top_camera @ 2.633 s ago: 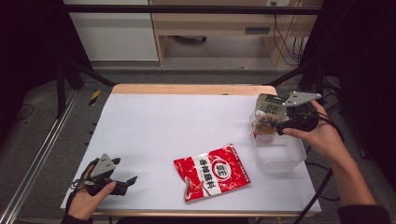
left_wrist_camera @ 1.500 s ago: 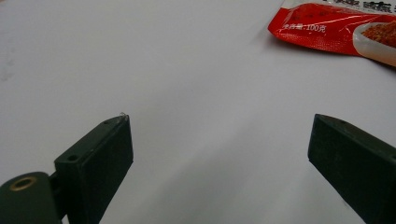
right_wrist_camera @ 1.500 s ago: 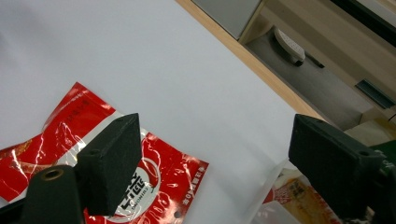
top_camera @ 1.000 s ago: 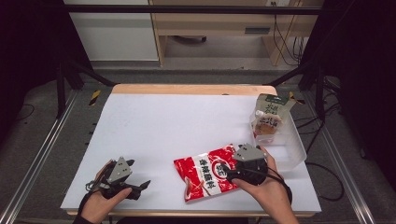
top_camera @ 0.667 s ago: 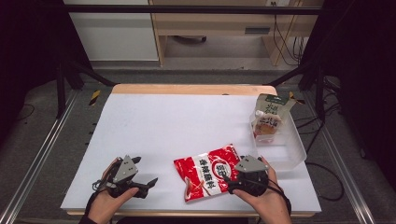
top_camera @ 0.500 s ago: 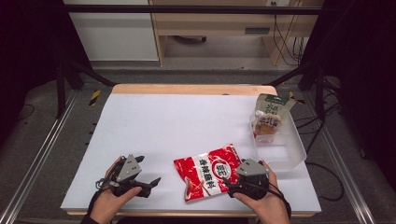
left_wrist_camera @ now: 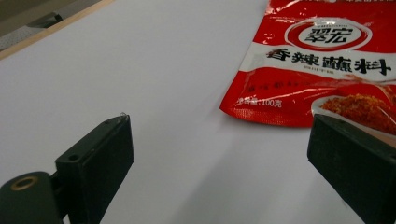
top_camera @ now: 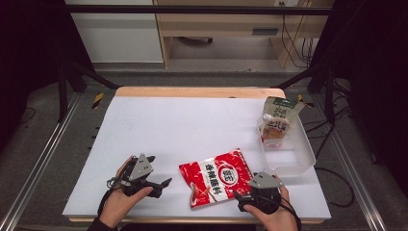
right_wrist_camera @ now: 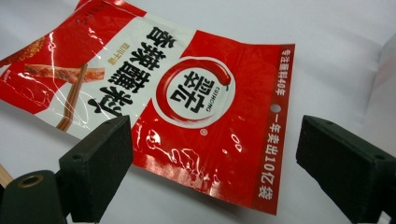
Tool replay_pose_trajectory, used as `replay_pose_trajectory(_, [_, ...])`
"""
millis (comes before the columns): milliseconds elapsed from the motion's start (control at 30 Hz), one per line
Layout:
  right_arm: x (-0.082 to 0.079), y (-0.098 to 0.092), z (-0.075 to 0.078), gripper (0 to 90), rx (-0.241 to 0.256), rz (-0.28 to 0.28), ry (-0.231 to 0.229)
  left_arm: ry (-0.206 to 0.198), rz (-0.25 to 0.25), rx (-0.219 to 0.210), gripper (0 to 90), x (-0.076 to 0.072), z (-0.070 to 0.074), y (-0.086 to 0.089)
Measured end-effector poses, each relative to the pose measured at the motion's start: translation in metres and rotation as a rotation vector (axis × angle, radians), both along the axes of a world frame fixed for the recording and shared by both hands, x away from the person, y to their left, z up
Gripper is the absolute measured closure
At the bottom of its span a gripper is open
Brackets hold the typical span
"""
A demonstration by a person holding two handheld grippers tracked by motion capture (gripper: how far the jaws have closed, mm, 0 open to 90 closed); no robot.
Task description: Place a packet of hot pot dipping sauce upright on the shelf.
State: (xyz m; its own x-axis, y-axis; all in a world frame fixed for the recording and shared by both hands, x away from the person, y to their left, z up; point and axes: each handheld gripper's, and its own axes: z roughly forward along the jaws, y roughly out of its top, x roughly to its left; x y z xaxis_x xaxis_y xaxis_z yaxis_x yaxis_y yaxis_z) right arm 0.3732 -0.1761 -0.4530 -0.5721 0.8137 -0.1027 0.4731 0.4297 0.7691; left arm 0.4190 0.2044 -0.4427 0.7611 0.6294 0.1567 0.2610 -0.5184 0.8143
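Note:
A red seasoning pouch (top_camera: 215,176) with white Chinese lettering lies flat near the table's front edge. My left gripper (top_camera: 160,180) rests on the table just left of it, jaws wide open and pointing at the pouch (left_wrist_camera: 322,60), nothing between them. My right gripper (top_camera: 242,196) sits at the pouch's right front corner, also wide open, with the pouch's (right_wrist_camera: 187,98) edge lying ahead between its jaws. At the right, a milk carton (top_camera: 275,120) stands in a clear plastic bin (top_camera: 293,154).
The white table (top_camera: 192,125) has a wooden strip along its far edge. Metal rails run along both sides. Cables hang by the frame at the far right.
The right hand left the carton in the bin and came down to the pouch's right corner. The left gripper slid right along the front edge toward the pouch.

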Motion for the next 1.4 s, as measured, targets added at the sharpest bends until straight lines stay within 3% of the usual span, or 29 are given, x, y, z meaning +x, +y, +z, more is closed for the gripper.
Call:
replay_pose_trajectory(367, [0.006,-0.015,-0.016,13.0,0.047,-0.059,0.075,0.028,0.009,0.016,7.1,-0.002,-0.009,0.004])
replay_pose_trajectory(667, [0.013,-0.012,-0.021,13.9,0.056,-0.049,0.127,0.031,0.004,0.025,7.1,-0.002,-0.011,0.005])
replay_pose_trajectory(867, [0.015,-0.013,-0.022,14.7,0.089,-0.066,0.159,0.031,0.0,0.027,7.1,-0.001,-0.01,0.004])
replay_pose_trajectory(967, [0.014,-0.013,-0.022,15.2,0.111,-0.063,0.165,0.031,0.002,0.027,7.1,-0.002,-0.011,0.004])
replay_pose_trajectory(1400, [0.006,-0.004,-0.007,20.4,0.172,-0.039,0.094,0.036,-0.007,0.032,7.0,-0.002,-0.011,0.003])
